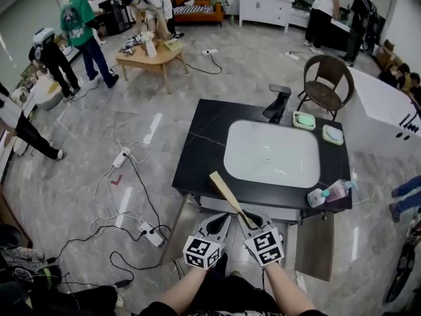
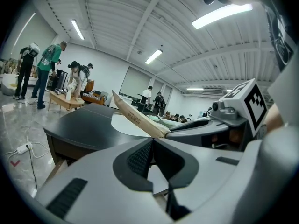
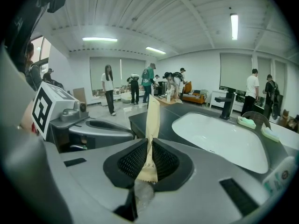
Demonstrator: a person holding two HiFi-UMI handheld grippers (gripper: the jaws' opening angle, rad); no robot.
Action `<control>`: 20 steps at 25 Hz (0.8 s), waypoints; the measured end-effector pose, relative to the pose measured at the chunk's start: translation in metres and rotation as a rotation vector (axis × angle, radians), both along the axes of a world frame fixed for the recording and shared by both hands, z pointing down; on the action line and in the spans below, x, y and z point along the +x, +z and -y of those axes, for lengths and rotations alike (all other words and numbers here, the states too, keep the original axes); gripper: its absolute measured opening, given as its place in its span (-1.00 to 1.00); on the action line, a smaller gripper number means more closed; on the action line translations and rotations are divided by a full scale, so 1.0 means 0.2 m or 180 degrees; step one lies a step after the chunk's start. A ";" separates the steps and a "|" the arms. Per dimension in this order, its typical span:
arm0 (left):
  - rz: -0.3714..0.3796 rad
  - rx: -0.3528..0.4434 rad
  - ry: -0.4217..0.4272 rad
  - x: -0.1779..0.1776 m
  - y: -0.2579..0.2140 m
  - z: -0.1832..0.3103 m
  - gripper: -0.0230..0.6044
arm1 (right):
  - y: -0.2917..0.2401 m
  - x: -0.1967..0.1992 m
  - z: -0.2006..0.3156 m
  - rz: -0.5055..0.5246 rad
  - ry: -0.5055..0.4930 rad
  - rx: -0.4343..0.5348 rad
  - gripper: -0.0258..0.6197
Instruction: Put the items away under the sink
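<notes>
Head view: right claw [image 1: 246, 222] beside closed left claw [image 1: 220, 221], pinching beige packet [image 1: 226, 191].

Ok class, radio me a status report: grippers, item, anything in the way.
Left gripper shut, empty. Right gripper shut on long tan paper packet. Packet over front edge of black counter. Cabinet doors below look open.

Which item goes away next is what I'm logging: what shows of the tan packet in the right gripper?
The tan packet is a long, flat, paper-looking sleeve with small print and a serrated bottom edge. The right gripper clamps its lower end; the rest sticks up and forward over the front edge of the black counter, apparently clear of it.
</notes>
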State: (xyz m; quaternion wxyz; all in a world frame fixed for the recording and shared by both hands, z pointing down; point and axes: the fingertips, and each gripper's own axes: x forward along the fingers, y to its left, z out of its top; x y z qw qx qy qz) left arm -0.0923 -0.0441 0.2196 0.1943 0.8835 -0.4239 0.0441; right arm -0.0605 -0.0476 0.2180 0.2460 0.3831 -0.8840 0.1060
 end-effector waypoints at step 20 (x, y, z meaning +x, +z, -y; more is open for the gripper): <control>-0.0003 -0.0039 0.0238 0.32 0.09 -0.44 -0.90 | 0.08 0.33 -0.51 0.0000 0.0221 -0.0034 -0.77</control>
